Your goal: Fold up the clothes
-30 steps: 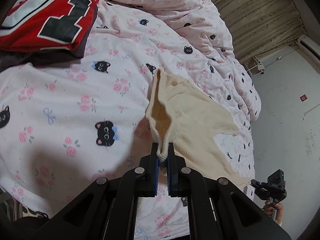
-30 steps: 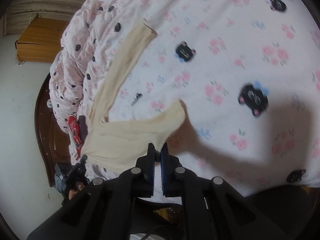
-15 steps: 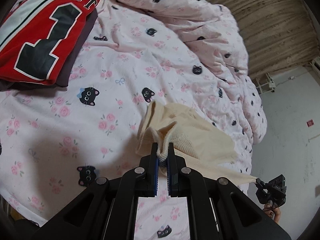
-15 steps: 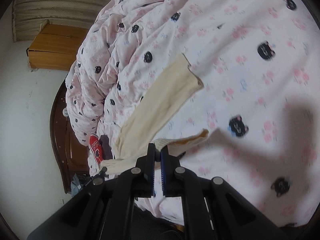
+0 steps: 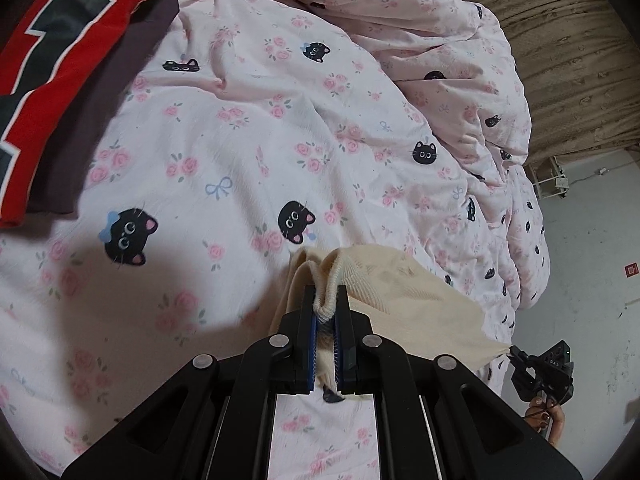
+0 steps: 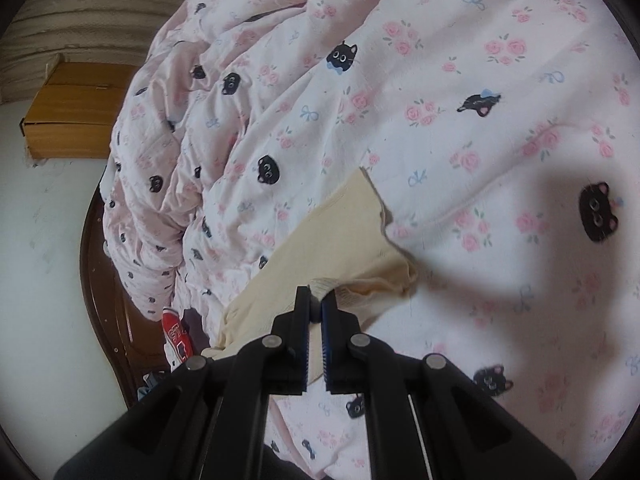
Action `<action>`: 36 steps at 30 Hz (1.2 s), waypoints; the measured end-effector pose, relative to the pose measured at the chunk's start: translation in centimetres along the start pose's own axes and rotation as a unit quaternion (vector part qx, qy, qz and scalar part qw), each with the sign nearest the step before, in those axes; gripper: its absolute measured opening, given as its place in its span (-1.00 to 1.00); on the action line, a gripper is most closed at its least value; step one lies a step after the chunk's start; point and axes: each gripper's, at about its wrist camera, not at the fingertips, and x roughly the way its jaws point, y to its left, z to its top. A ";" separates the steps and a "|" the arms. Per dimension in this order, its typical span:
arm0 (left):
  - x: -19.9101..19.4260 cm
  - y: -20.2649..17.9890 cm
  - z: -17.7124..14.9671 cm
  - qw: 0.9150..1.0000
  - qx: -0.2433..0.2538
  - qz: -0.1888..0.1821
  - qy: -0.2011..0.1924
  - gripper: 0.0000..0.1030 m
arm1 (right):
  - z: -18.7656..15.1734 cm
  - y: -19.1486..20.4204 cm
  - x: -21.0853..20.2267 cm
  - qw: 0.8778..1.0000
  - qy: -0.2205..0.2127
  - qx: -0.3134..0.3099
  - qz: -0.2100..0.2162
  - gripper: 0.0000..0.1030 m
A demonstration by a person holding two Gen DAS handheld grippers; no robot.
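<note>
Cream ribbed knit, a garment [image 5: 404,296], hangs stretched between the two grippers just above the bed cover [image 5: 248,152], its loose part trailing onto the cover. The left gripper [image 5: 325,300] has its jaws pinched tight on a bunched ribbed hem of the garment, the fabric looping up between the blue pads. The right gripper [image 6: 315,300] is likewise clamped on another ribbed edge of the same garment, with a flat cream panel [image 6: 320,248] lying on the cover just beyond it. In the left wrist view the garment's far corner runs to the right gripper's tip [image 5: 520,356], held by a hand [image 5: 548,420]. The cover is pink with roses, bows and black cat faces. At its upper left edge lies a red jersey [image 5: 60,60] over a dark cloth [image 5: 108,120]. Beside the cover's far side stands a wooden cabinet [image 6: 72,108].
</note>
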 end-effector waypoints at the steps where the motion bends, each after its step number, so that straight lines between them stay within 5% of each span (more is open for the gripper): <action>1: 0.2 0.0 0.2 1.000 -0.001 -0.001 0.000 -0.90 | 0.4 -0.1 0.4 1.000 0.001 0.003 -0.002 -0.89; 27: 3.4 3.4 2.2 0.999 -0.044 -0.022 0.009 -0.85 | 6.0 -1.9 7.0 0.995 0.008 0.075 -0.062 -0.84; 31: 2.8 3.3 2.6 0.999 -0.047 -0.010 -0.004 -0.52 | 6.3 -2.0 7.6 0.994 0.008 0.079 -0.072 -0.84; 34: 2.1 3.5 3.0 0.999 -0.048 -0.002 -0.020 -0.47 | 6.7 -1.7 7.3 0.994 0.001 0.079 -0.078 -0.80; 36: 1.7 3.5 3.3 0.999 -0.041 0.007 -0.028 -0.47 | 7.0 -1.4 6.8 0.993 -0.009 0.079 -0.083 -0.60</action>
